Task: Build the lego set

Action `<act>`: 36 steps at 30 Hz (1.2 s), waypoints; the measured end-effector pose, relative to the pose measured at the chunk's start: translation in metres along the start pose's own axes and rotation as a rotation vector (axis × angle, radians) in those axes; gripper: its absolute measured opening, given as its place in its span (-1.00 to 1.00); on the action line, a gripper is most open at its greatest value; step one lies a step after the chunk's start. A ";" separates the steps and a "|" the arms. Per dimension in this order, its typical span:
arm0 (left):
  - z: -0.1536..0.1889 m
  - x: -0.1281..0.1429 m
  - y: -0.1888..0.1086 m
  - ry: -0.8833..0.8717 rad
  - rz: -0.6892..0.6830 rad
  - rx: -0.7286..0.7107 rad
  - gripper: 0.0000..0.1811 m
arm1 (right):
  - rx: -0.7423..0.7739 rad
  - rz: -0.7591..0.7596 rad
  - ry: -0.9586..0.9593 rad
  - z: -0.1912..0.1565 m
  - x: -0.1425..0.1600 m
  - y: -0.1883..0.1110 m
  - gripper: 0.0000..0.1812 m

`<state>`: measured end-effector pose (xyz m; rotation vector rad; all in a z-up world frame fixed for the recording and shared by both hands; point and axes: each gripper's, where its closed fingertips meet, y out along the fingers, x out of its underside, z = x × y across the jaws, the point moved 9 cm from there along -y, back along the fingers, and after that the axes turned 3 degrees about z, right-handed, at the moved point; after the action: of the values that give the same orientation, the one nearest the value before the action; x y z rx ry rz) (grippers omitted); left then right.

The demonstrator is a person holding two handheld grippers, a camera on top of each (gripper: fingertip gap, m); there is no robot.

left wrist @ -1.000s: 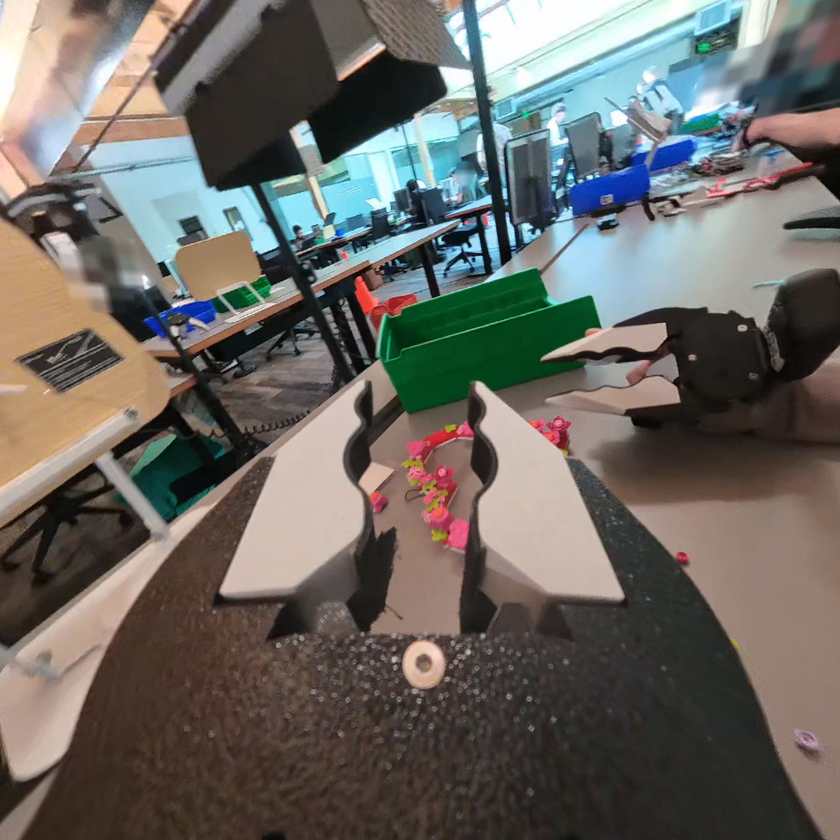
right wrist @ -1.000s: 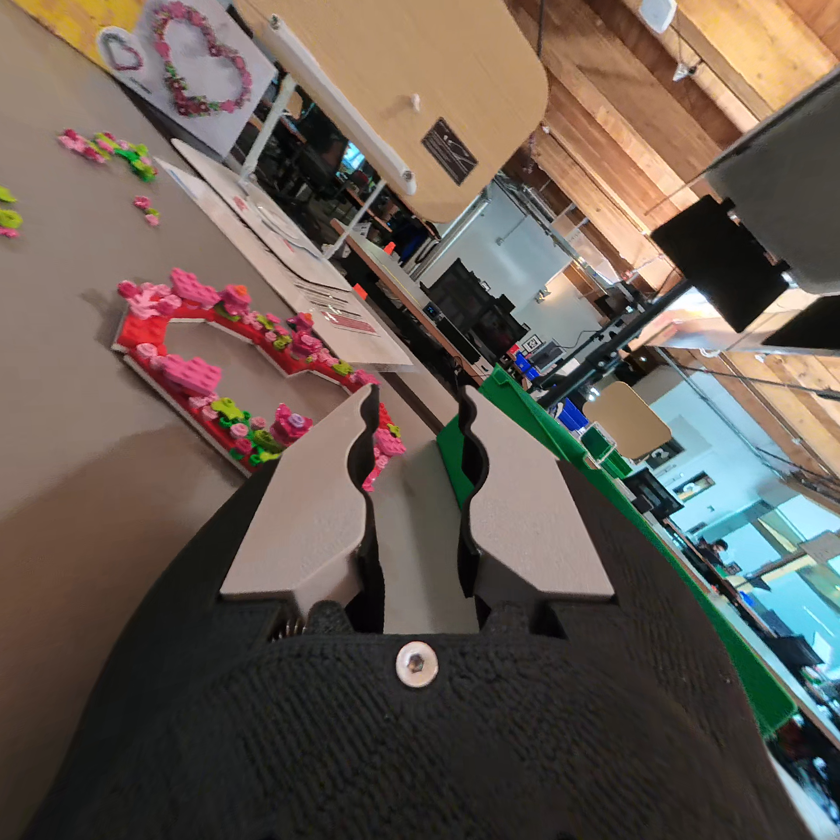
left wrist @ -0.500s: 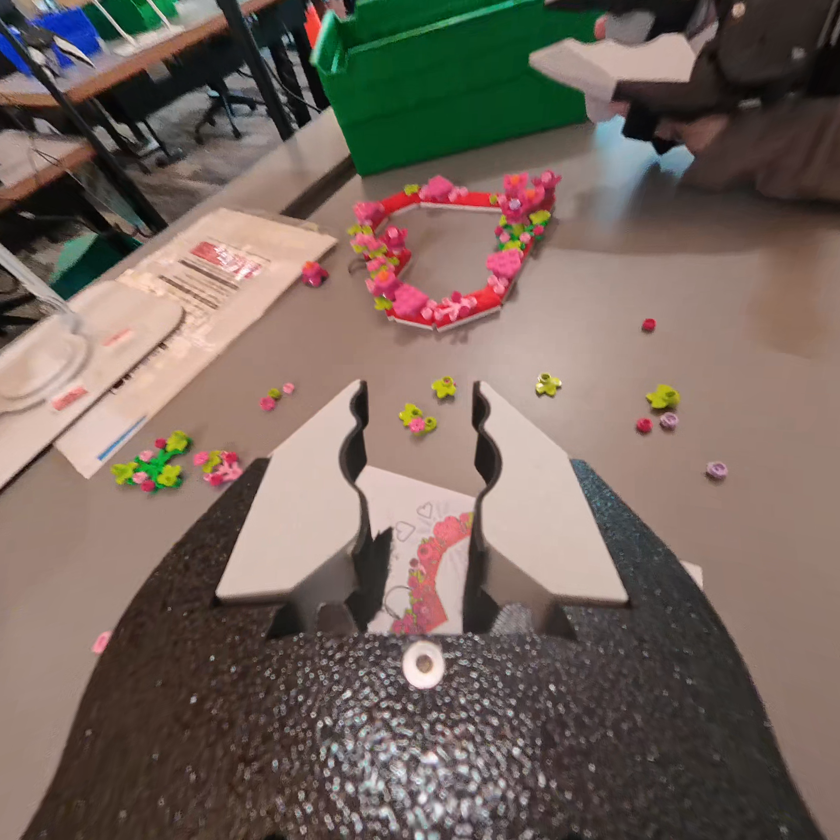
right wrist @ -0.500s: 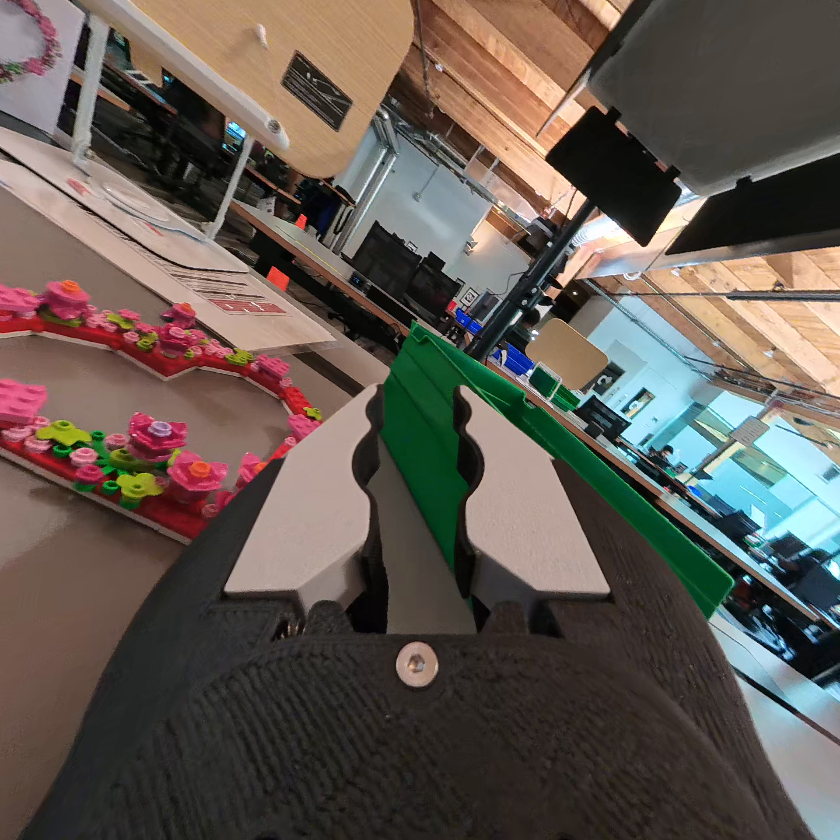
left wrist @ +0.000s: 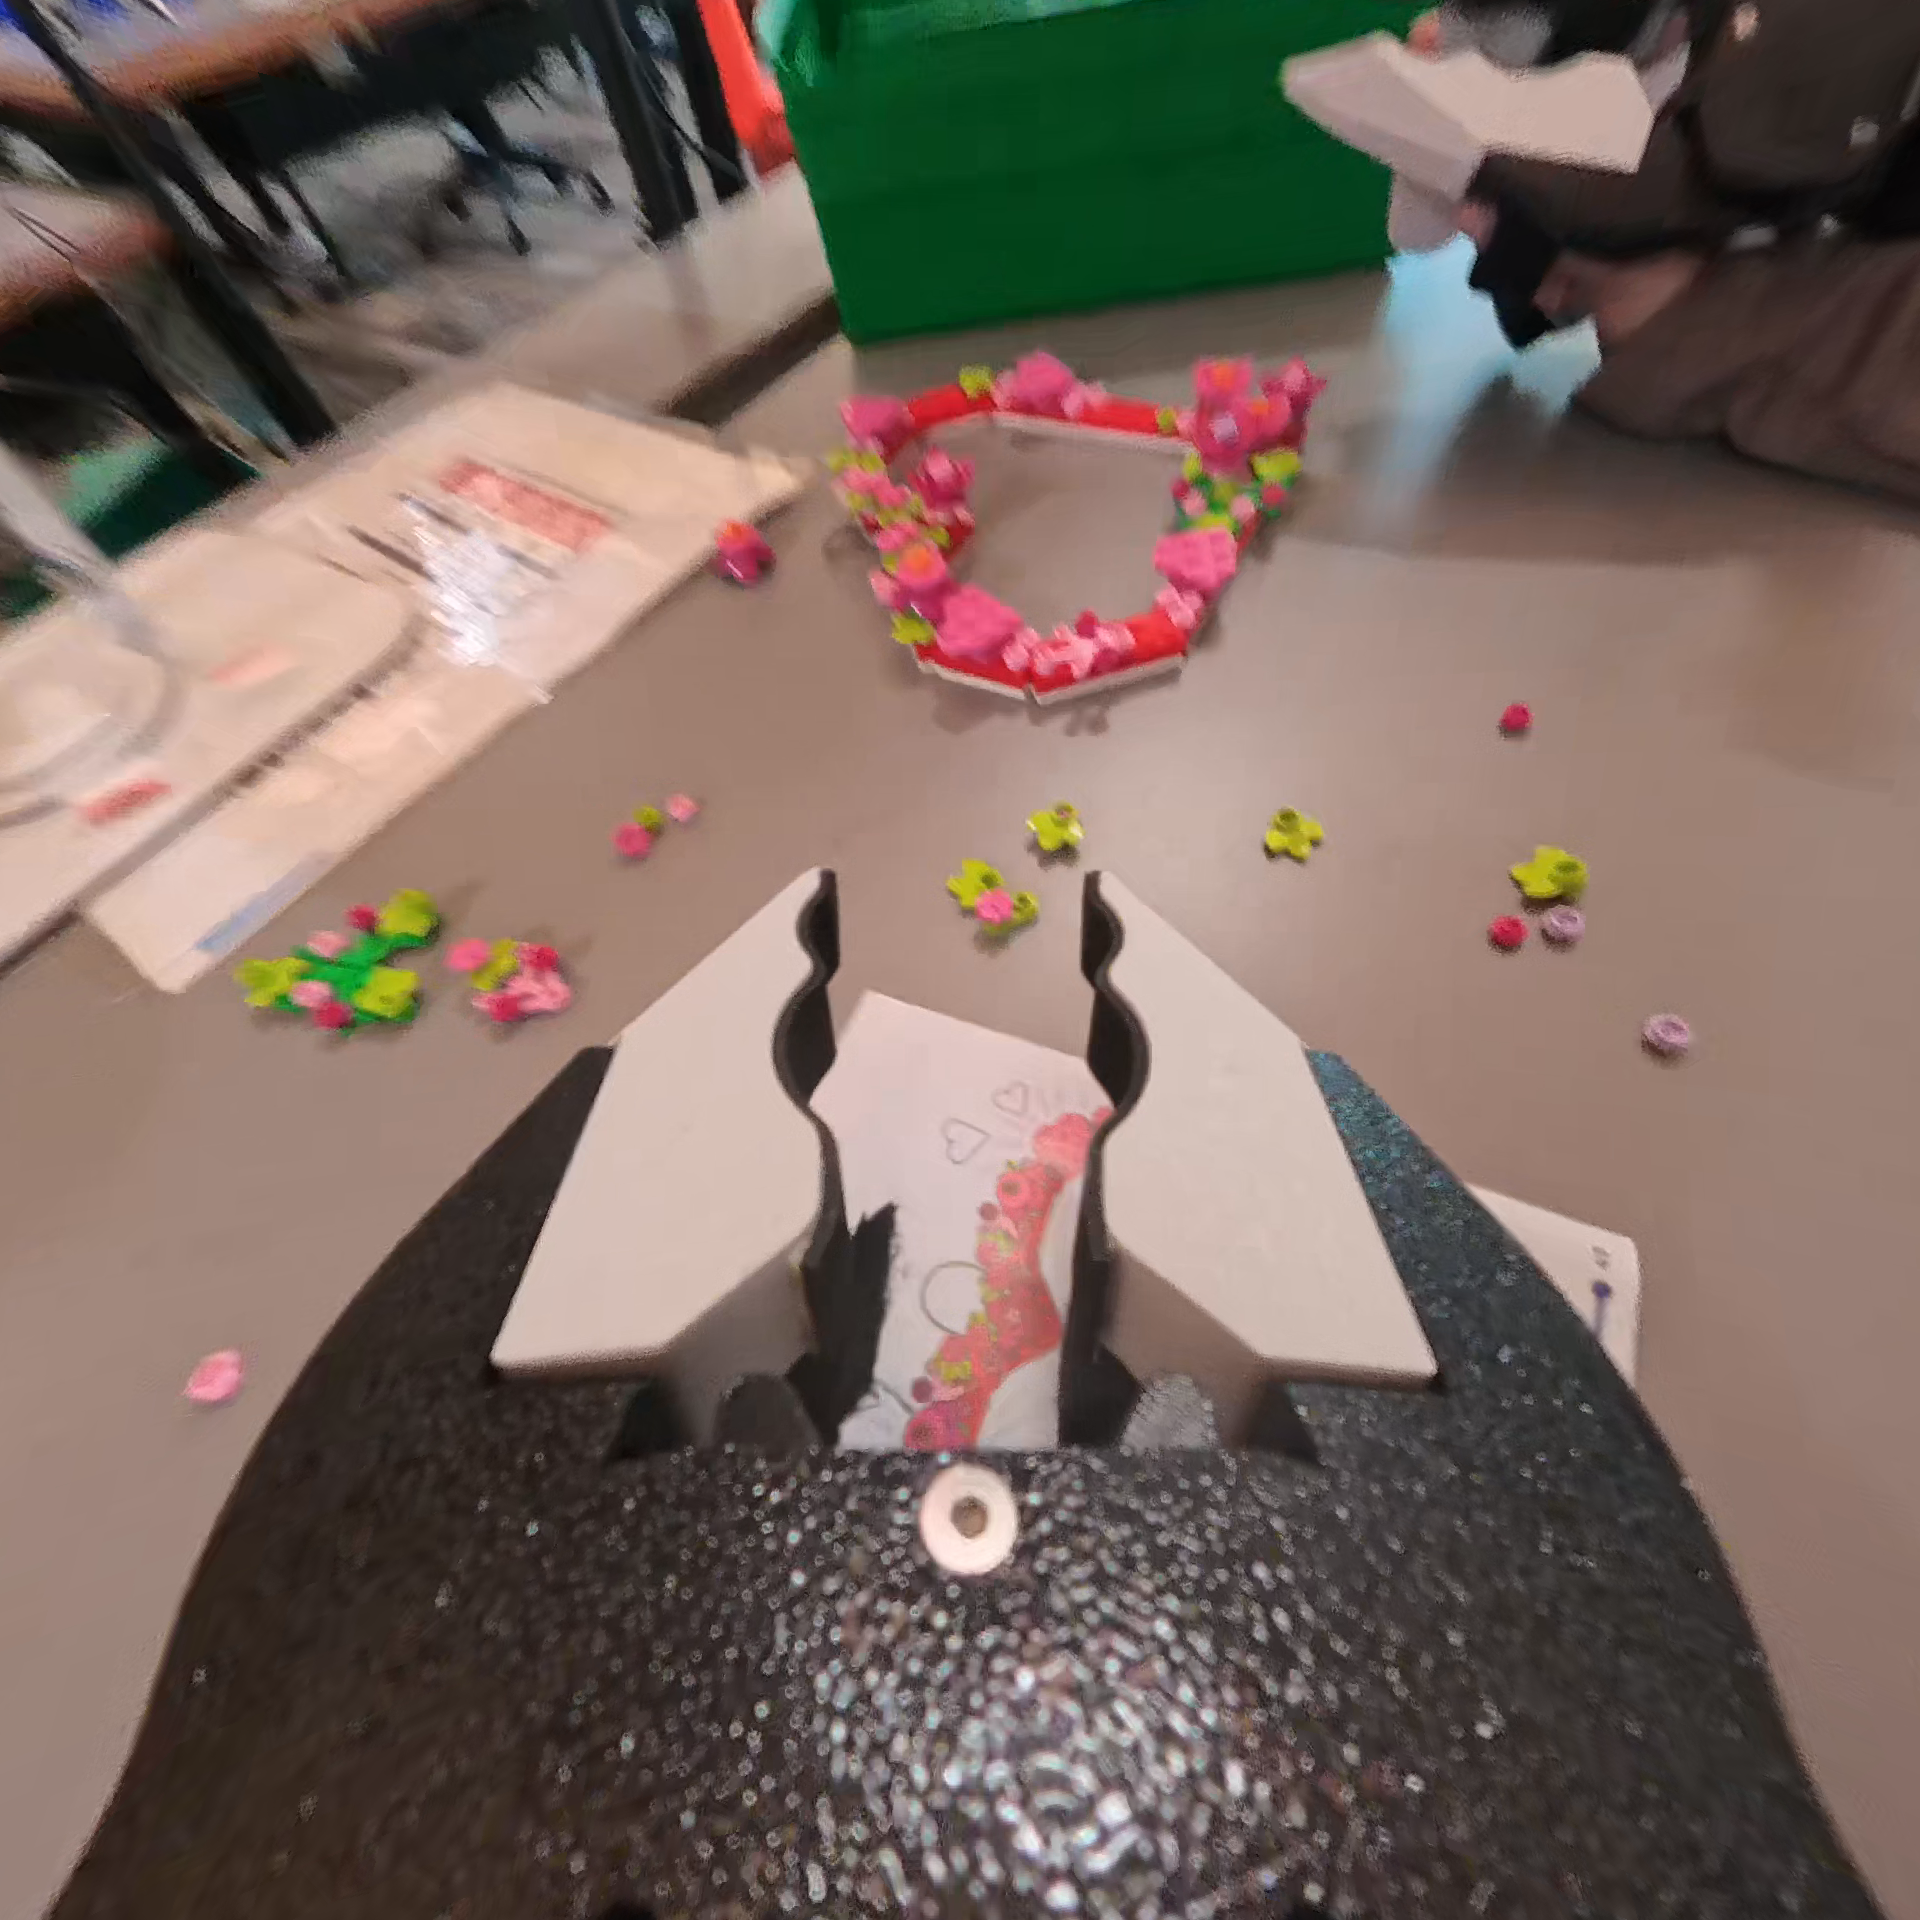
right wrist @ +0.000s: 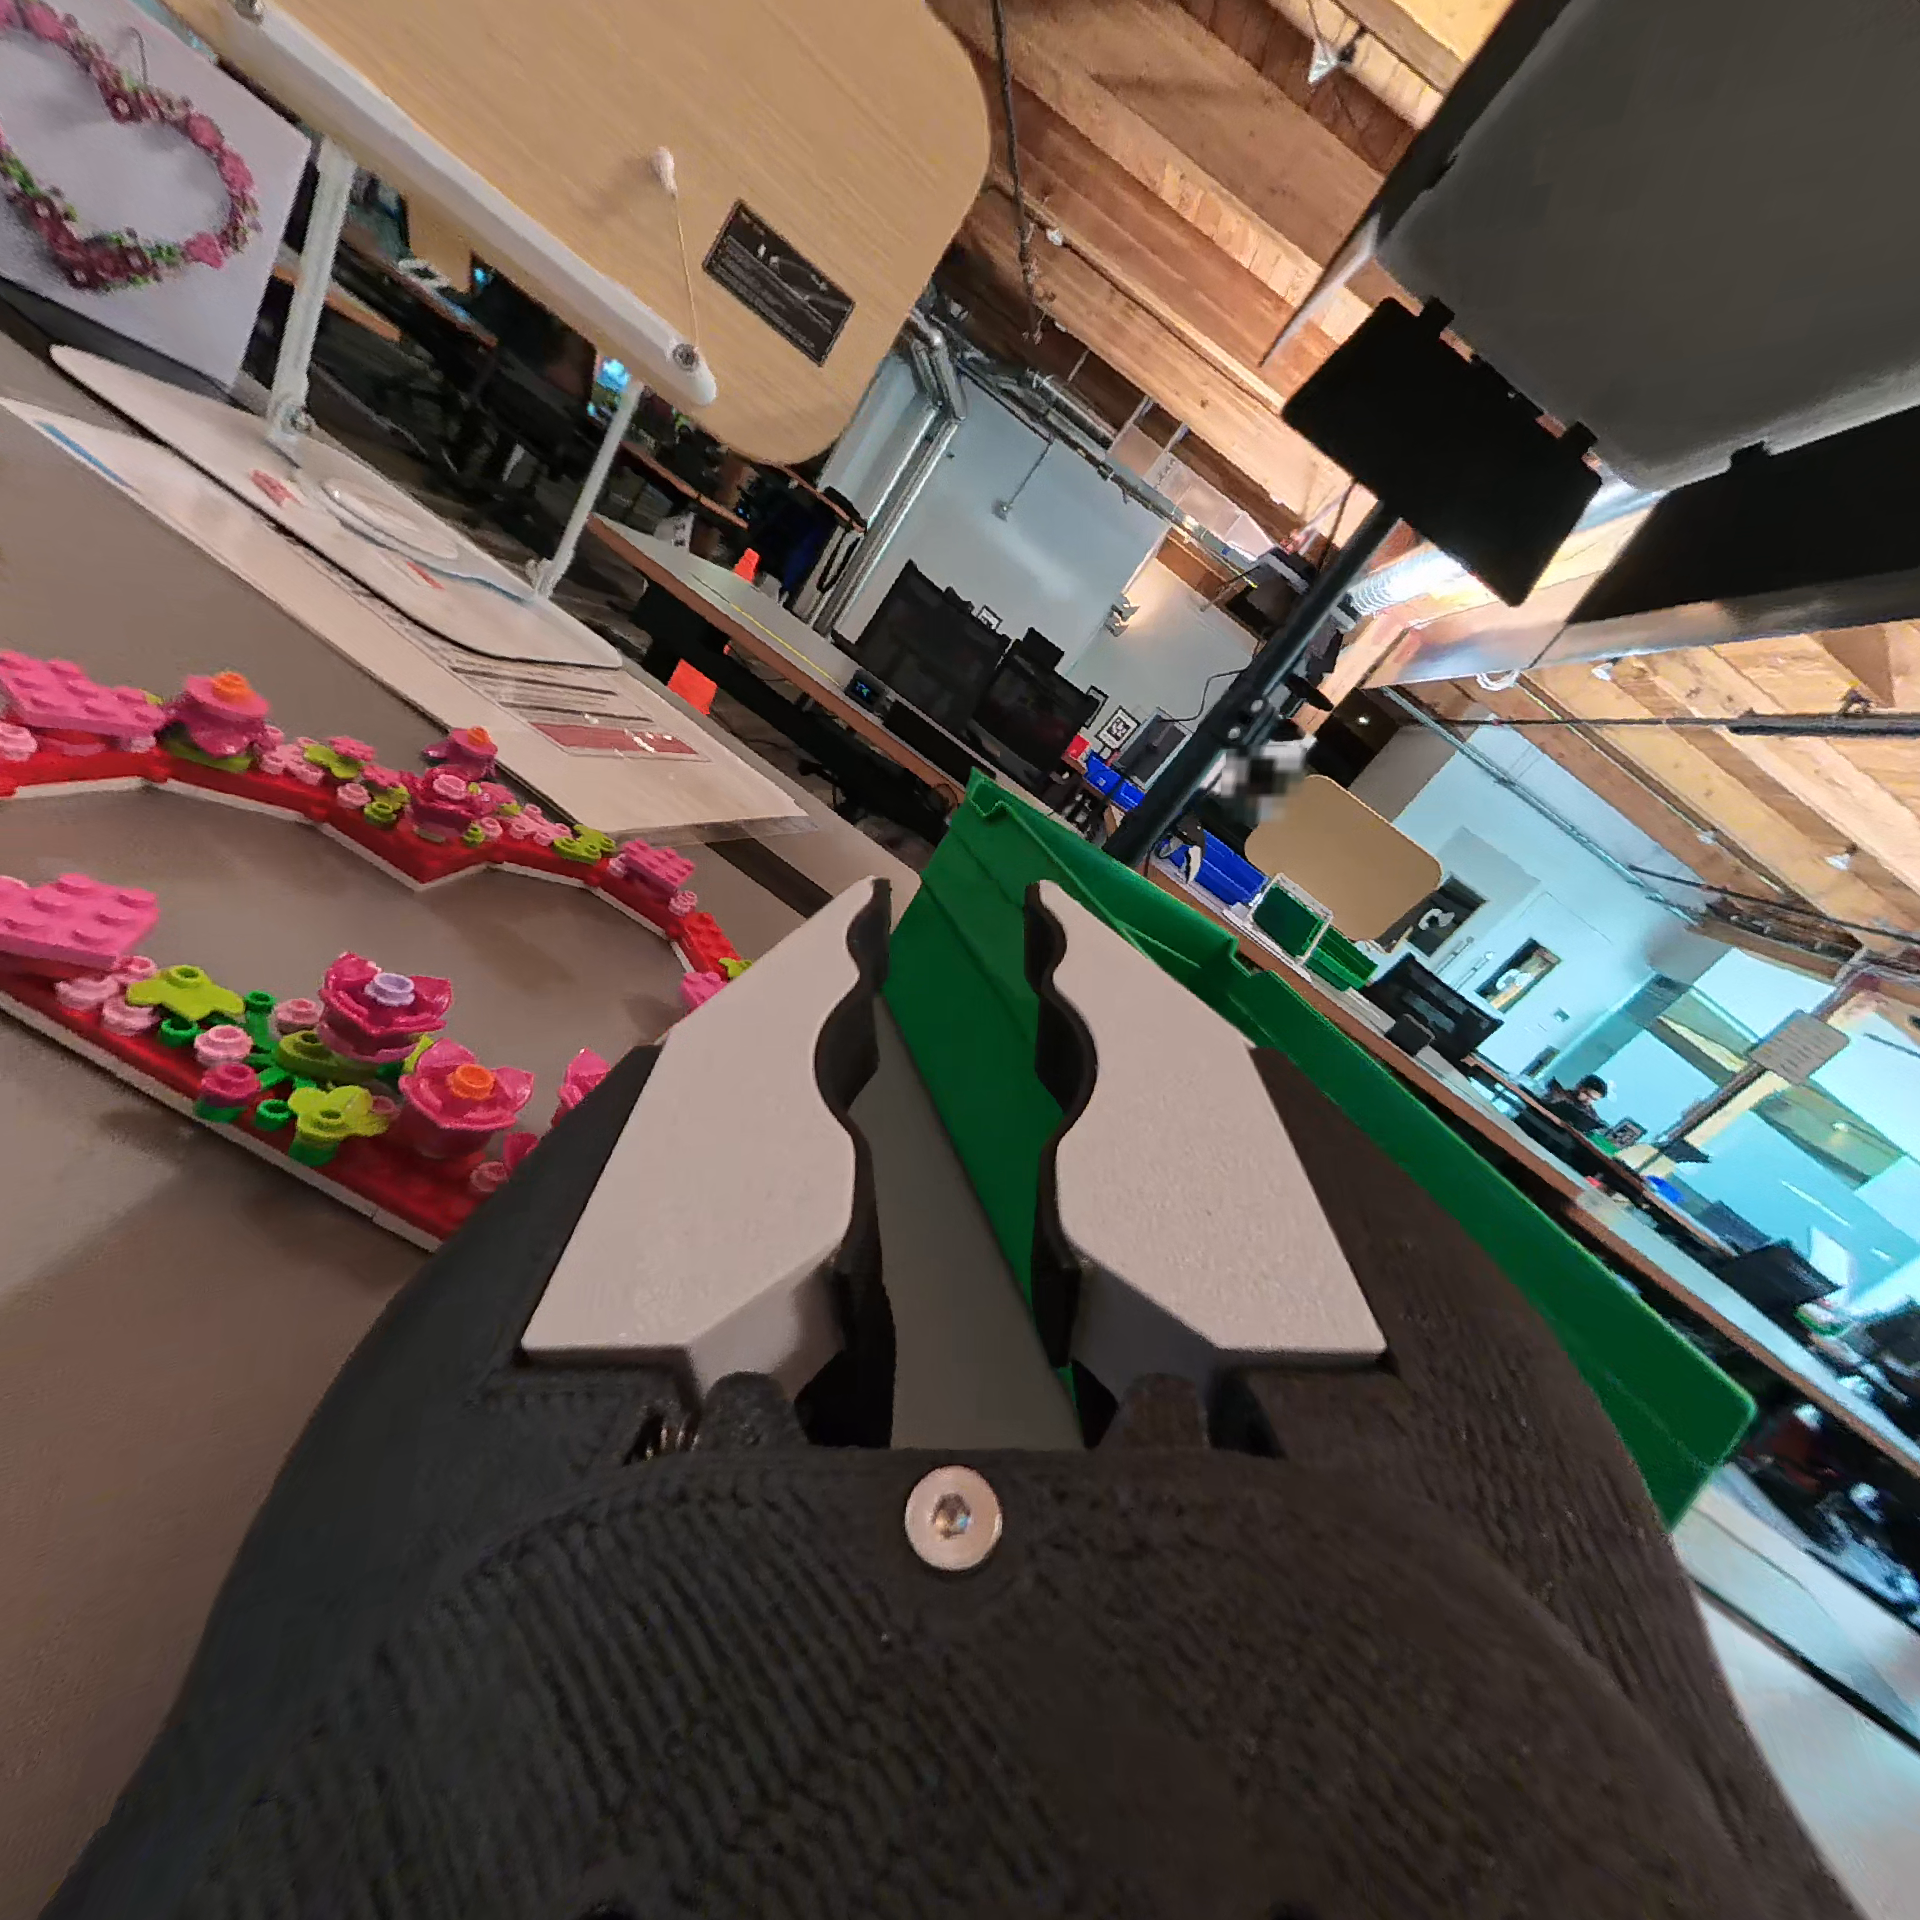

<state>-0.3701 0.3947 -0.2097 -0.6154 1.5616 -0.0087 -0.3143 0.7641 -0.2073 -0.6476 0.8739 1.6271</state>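
Hovering over grey table (left wrist: 1558, 665), your left gripper (left wrist: 958, 904) has jaws spread, nothing between; printed sheet (left wrist: 966, 1174) lies flat beneath. Just past fingertips: loose lime and pink pieces (left wrist: 992, 899). Farther on: red heart-shaped lego frame (left wrist: 1049, 520) with pink flowers, then green bin (left wrist: 1060, 177). Your right gripper (right wrist: 958, 904) sits low beside frame, jaws parted, empty, aimed at bin wall.

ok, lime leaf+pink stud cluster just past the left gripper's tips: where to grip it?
Take the leaf cluster across its narrow middle, left gripper descending from above. It lies flat and low on the table, so a side approach likely finds no edge.
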 end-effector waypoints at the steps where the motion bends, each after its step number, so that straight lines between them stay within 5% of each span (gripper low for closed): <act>1: -0.001 -0.004 -0.005 0.026 0.057 -0.047 -0.53 | 0.008 0.005 0.024 0.002 0.000 -0.001 -0.73; 4: 0.004 -0.022 -0.028 0.252 0.352 -0.221 -1.00 | 0.031 0.020 0.084 0.009 0.001 -0.002 -0.74; 6: 0.012 -0.031 -0.040 0.409 0.500 -0.345 -1.00 | 0.033 0.029 0.110 0.011 0.002 -0.002 -0.74; 10: 0.015 -0.030 -0.041 0.370 0.507 -0.404 -1.00 | 0.030 0.035 0.129 0.013 0.003 0.000 -0.75; 18: -0.005 -0.001 -0.021 0.095 0.197 -0.204 -1.00 | -0.002 0.041 0.105 0.008 0.002 0.002 -0.77; 22: 0.004 0.006 -0.006 -0.100 0.035 0.023 -0.75 | -0.011 0.040 0.114 0.007 0.002 0.003 -0.77; 36: 0.020 -0.003 0.070 0.123 -0.250 0.141 -0.70 | -0.082 0.060 0.107 0.000 0.002 0.010 -0.79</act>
<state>-0.3775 0.4627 -0.2355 -0.7044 1.5781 -0.3478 -0.3241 0.7642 -0.2067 -0.7781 0.9149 1.7018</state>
